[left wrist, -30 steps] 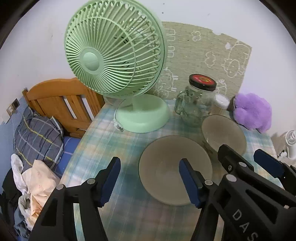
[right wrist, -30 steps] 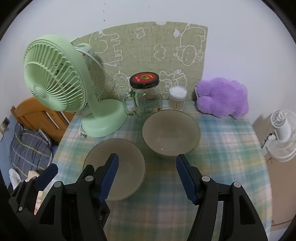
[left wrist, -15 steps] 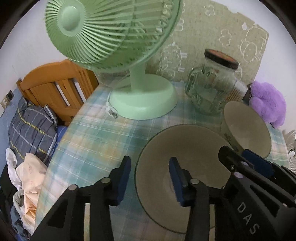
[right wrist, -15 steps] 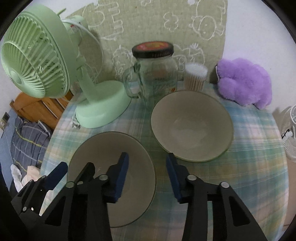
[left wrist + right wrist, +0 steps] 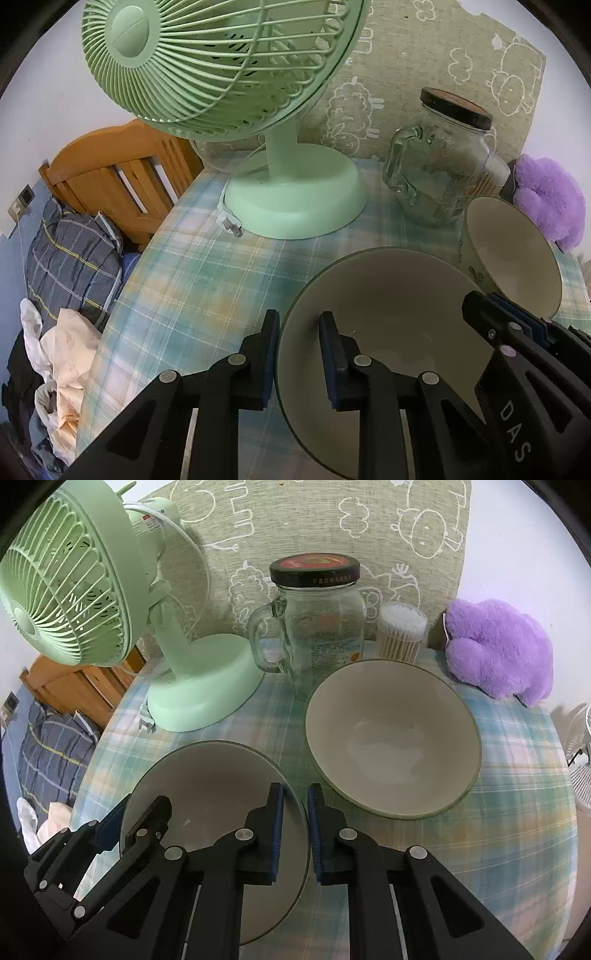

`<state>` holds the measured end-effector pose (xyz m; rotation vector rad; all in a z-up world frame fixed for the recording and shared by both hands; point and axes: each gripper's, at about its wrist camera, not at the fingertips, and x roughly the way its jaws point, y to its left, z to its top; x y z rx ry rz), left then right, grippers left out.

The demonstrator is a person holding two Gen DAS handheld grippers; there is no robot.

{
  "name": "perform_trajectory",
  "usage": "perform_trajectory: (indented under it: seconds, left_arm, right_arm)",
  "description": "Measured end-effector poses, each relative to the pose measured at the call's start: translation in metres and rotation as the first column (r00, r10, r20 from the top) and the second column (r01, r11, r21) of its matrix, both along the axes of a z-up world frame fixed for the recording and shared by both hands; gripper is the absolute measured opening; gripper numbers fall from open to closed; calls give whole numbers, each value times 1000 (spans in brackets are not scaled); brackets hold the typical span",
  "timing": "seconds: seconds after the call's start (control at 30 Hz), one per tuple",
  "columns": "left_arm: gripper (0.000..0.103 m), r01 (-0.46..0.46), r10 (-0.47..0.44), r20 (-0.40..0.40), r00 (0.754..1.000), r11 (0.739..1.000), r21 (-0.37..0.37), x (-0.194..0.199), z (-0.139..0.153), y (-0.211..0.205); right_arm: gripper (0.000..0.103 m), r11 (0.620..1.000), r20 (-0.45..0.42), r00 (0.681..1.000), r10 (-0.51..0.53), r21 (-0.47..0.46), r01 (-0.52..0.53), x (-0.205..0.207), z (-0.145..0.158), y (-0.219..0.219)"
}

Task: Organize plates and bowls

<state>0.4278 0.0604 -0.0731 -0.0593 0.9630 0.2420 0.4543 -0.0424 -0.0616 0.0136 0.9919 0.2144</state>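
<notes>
A shallow grey plate (image 5: 388,332) lies on the checked tablecloth, with a deeper grey bowl (image 5: 517,258) just to its right. My left gripper (image 5: 299,325) is shut on the plate's left rim, one pad outside and one inside. In the right wrist view the plate (image 5: 207,786) sits at lower left and the bowl (image 5: 391,738) at centre right, close together. My right gripper (image 5: 295,794) is shut on the plate's right rim, near the bowl. Each gripper shows in the other's view: the right gripper (image 5: 484,301) and the left gripper (image 5: 144,805).
A green table fan (image 5: 195,690) stands behind the plate. A glass handled jar (image 5: 321,635), a tub of cotton swabs (image 5: 400,635) and a purple plush (image 5: 498,650) line the back. Left of the table edge are a wooden headboard (image 5: 122,177) and bedding (image 5: 70,258).
Both grippers came down and forward to the plate and went from wide open to shut, the left on its left rim, the right on its right rim.
</notes>
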Motion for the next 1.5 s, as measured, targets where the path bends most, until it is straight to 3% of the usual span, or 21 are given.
perform_trajectory:
  seconds: [0.23,0.27,0.3,0.47,0.5,0.63,0.7,0.77,0.83,0.97,1.1,1.23,1.5]
  left_arm:
    - [18,36,-36,18,999,999,-22,-11,10,-7]
    - [10,48,-47,37,998,998,-45,-14,15,-7]
    - [7,65,-62,49,997,996,-61,-17,19,-8]
    - [9,51,-51,-1,999,999,0,-23,14,-11]
    - [12,45,-45,-13,999,999,9,-24,11,-9]
    - [28,16,-15,-31,999,1000,4,-26,2,0]
    - [40,11,-10,-23,1000,1000,3,-27,3,2]
    - [43,23,-23,-15,1000,1000,-4,-26,4,2]
    - [43,37,-37,-15,999,999,-1,-23,3,0]
    - [43,51,-52,-19,998,999,-17,-16,-5,-1]
    - [32,61,-62,-29,998,997,-41,-10,-15,-1]
    - [22,53,-54,-31,998,998,-32,-5,-19,0]
    - [19,49,-49,-26,998,999,-23,-9,-14,2]
  right_arm:
    - [14,1000,13,1000,-11,-21,11,-10,9,-6]
    - [2,1000,18,1000,-12,-20,12,-12,11,-7]
    - [2,1000,18,1000,5,22,-5,-15,15,-9]
    - [2,1000,-13,1000,-6,-3,6,-21,16,-9]
    - [2,999,-35,999,-11,32,12,-23,14,-11]
    - [4,999,0,999,-38,-1,38,-32,14,-11]
    - [9,999,-23,999,-48,-11,48,-30,10,-13]
    - [32,999,-52,997,-51,-6,51,-27,5,-13]
    - [41,998,-61,997,-57,6,57,-26,1,-15]
    - [41,998,-58,996,-61,8,62,-23,-4,-15]
    - [40,999,-58,997,-47,-1,47,-16,-10,-10]
    - [18,1000,-65,997,-27,2,27,-9,-16,-3]
    - [17,1000,-55,998,-17,-8,17,-10,-15,2]
